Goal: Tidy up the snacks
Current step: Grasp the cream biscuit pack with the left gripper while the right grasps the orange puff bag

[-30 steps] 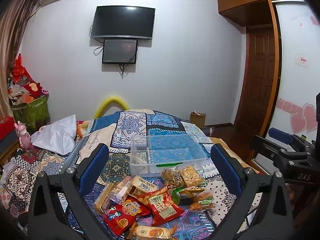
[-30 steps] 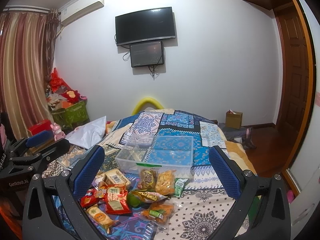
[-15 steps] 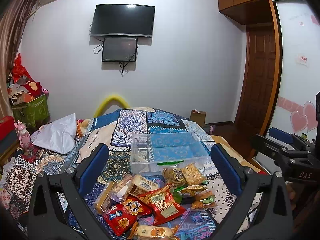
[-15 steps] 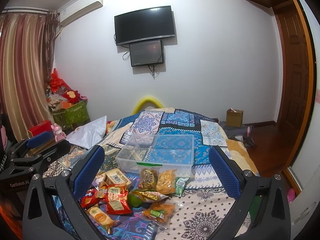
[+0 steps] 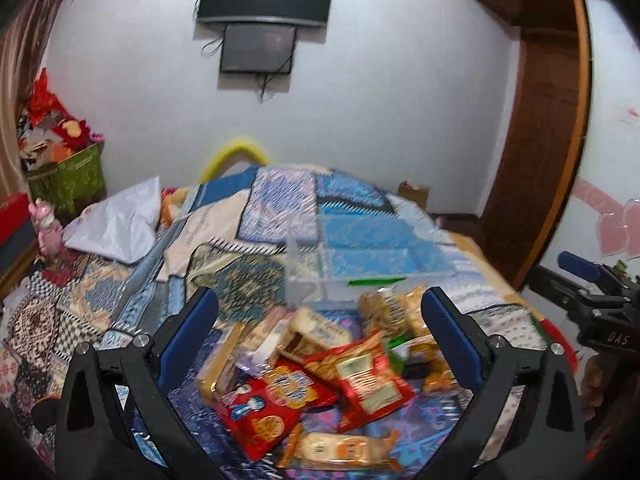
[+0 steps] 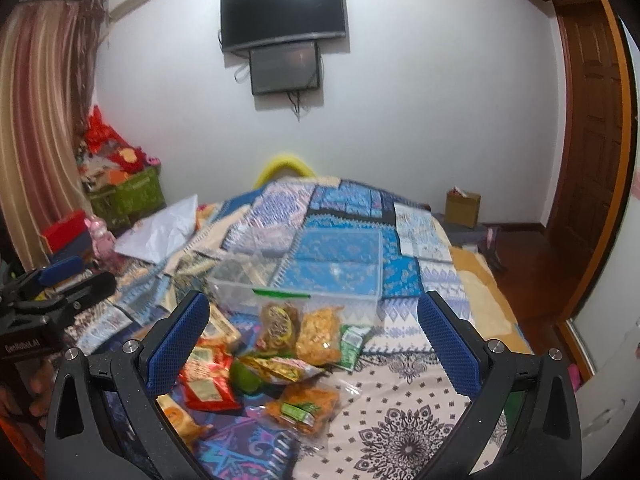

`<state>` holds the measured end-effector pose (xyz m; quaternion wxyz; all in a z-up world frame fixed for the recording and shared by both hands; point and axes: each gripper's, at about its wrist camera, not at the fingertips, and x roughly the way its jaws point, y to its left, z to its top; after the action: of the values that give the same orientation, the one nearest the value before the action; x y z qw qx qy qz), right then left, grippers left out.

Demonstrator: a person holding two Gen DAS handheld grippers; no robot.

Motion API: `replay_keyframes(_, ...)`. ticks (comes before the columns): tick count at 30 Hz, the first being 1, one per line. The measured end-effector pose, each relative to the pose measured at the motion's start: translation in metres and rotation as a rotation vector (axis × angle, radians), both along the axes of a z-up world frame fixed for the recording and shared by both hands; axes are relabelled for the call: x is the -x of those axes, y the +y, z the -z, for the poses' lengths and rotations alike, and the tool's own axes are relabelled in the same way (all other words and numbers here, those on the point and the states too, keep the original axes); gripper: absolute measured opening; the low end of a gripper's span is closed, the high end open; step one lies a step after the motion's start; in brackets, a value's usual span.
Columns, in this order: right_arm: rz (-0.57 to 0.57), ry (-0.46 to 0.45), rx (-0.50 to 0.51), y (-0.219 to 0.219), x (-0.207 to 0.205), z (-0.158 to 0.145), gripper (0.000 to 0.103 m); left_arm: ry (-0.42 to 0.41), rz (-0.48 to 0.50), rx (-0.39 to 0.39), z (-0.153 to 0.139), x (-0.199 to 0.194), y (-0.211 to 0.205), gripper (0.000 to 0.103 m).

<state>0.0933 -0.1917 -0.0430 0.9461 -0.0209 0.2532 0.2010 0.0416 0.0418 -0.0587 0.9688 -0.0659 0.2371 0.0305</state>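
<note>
While both jaws gape empty above the snacks (image 5: 320, 380), "DAS" marks the right gripper (image 5: 618, 338).

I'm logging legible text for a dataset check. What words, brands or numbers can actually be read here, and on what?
"DAS": white letters on the black body of the right gripper, seen from the left wrist camera.
"GenRobot.AI": white letters on the black body of the left gripper, seen from the right wrist camera; small, so read with some doubt.
Snack packets: printed labels are too blurred to read.
Clear plastic box: no text visible.
</note>
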Motion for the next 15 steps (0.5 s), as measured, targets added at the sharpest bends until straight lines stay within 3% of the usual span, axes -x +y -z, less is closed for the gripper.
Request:
replay_keyframes(3,0.008,0.068,0.002,-0.003,-0.017,0.017,0.103,0.031,-0.015,-0.018,0.016,-0.014,0.007,0.097)
replay_keyframes(6,0.012,0.115,0.005,-0.005,-0.029,0.028,0.103,0.115,-0.017,-0.001,0.033,-0.028,0.013,0.090)
replay_keyframes(15,-0.029,0.225,0.043,-0.001,-0.064,0.058,0.081,0.288,0.025,0.031,0.073,-0.074,0.013,0.080)
